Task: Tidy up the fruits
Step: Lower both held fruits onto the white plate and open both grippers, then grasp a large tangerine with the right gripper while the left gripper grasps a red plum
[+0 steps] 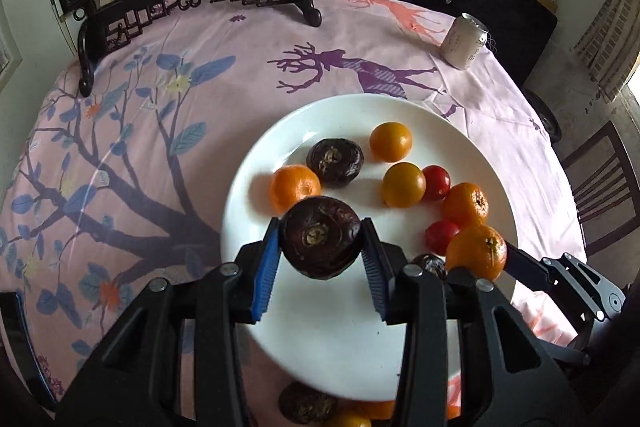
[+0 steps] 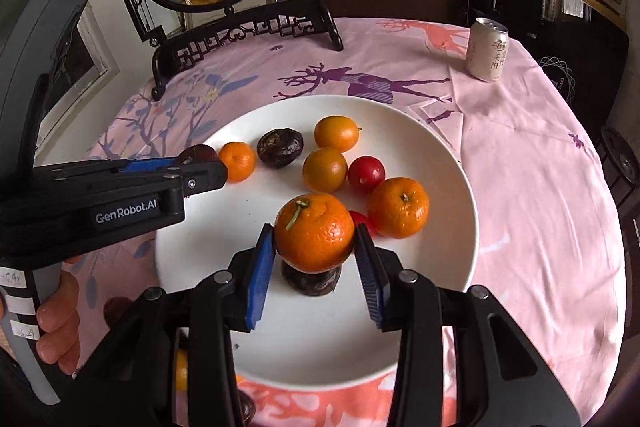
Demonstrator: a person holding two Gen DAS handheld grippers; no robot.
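1. Near: loose fruit [image 1: 308, 405] lies on the tablecloth [image 1: 132, 131] off the plate's near rim, still unsorted.
2. Left gripper [image 1: 320, 239] clamps a water chestnut [image 1: 320, 237] above the white plate [image 1: 320, 347].
3. Right gripper [image 2: 315, 233] clamps a mandarin [image 2: 314, 231] over the plate.
4. Farther: about eight fruits already rest on the plate.

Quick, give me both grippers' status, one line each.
Left gripper: shut on a dark brown water chestnut, over the white plate.
Right gripper: shut on a mandarin, over the same plate.
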